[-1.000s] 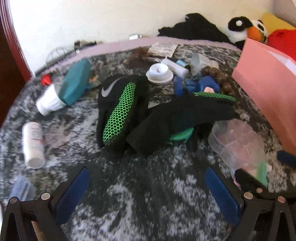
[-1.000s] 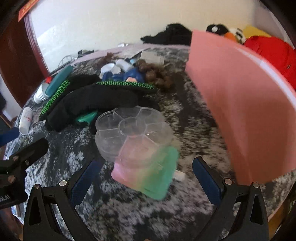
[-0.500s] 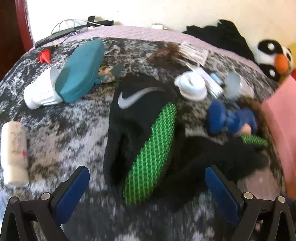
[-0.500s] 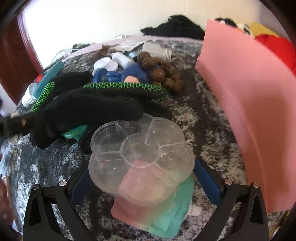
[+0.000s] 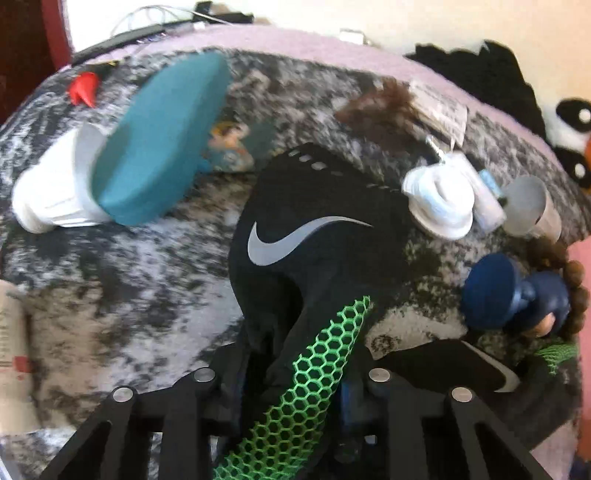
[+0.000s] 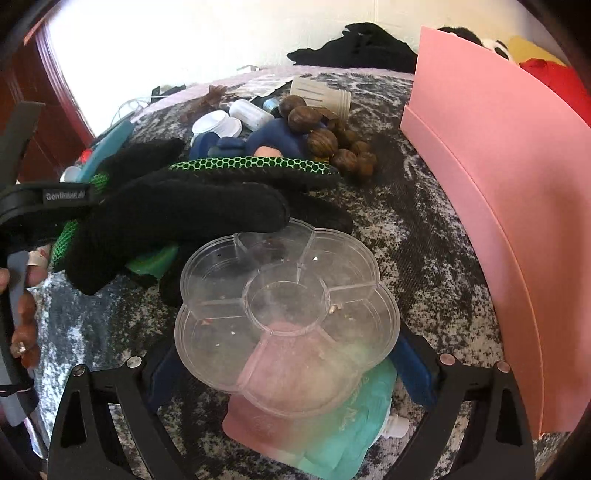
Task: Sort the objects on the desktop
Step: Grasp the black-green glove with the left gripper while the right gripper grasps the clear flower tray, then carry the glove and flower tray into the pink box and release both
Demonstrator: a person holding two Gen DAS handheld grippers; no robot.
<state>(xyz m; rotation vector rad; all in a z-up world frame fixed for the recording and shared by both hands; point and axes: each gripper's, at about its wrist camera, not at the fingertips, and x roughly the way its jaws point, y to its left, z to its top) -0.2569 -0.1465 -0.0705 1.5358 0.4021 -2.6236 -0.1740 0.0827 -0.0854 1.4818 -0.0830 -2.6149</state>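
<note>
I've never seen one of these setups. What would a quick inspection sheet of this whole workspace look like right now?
Surface: grey-and-black mottled cloth, crowded.
Job's things: black-and-green glove; second glove; clear flower-shaped tray resting on a pink-and-green pouch.
Clutter: teal case, white cap, blue figure, brown nuts, white tube.
Grippers: left tool shut on the black-and-green glove; right tool open, fingers either side of the tray.
Cables: wires at the far edge.
Surroundings: pink box, panda plush, black garment, pale wall.
</note>
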